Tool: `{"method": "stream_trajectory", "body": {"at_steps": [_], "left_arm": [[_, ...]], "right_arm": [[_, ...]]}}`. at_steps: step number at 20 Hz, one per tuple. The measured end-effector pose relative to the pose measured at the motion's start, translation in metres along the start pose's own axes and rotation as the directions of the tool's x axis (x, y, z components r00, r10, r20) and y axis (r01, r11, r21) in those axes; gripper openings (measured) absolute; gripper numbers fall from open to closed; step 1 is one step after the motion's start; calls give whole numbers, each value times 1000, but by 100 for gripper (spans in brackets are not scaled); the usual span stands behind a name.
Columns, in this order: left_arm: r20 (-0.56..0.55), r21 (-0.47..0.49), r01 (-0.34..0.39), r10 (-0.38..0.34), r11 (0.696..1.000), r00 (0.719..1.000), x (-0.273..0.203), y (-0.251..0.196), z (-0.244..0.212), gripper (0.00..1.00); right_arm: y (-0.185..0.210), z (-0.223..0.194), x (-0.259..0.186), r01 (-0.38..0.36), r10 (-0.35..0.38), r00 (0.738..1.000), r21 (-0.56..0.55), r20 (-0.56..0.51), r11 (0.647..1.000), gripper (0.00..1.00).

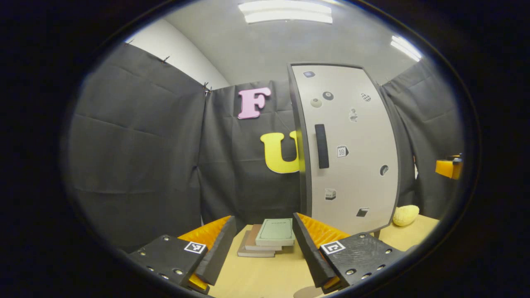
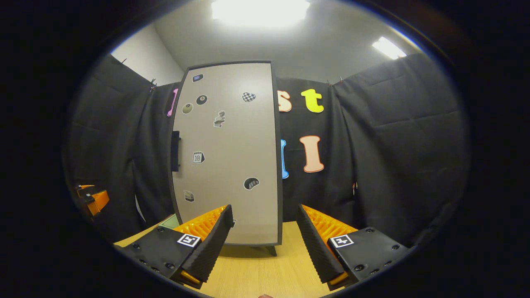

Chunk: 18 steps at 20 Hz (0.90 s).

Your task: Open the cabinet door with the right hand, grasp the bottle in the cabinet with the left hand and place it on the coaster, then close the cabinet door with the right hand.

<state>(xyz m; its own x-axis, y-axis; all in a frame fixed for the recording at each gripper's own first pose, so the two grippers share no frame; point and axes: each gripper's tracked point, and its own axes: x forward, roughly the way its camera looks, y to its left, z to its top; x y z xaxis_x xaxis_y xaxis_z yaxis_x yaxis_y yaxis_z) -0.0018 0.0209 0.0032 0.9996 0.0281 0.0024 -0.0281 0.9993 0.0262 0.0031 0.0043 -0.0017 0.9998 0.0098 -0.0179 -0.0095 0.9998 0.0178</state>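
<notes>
**Reaching for the handle, door not yet opened**

Facing the cabinet door at centre frame in the right gripper view, stood shut, with its dark handle on the door's left edge. Showed the right gripper at the bottom, jaws spread wide, holding nothing, well short of the door. Judged best to hook that handle from the side and swing wide. Showed the left gripper equally wide and bare in the left gripper view, with a stack of books between its fingers, farther off on the table. Could not tell where the bottle sat; presumably hidden behind the door. Spotted no coaster. Noted a yellow object at lower right, beside the cabinet's foot. Left open table in front for the door's sweep.
</notes>
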Motion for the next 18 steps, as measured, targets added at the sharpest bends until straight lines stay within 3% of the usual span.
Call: {"method": "stream_trajectory", "body": {"at_steps": [11, 18], "left_arm": [[13, 12, -18, 18, 1000, 1000, 1, 12, 3, 82], [-13, 37, -68, 68, 997, 998, -12, 43, -8, 82]], "right_arm": [[27, 9, 9, -56, 56, 998, 15, 6, 998, 98], [100, 44, 47, -192, 192, 981, 78, 3, 978, 96]]}}
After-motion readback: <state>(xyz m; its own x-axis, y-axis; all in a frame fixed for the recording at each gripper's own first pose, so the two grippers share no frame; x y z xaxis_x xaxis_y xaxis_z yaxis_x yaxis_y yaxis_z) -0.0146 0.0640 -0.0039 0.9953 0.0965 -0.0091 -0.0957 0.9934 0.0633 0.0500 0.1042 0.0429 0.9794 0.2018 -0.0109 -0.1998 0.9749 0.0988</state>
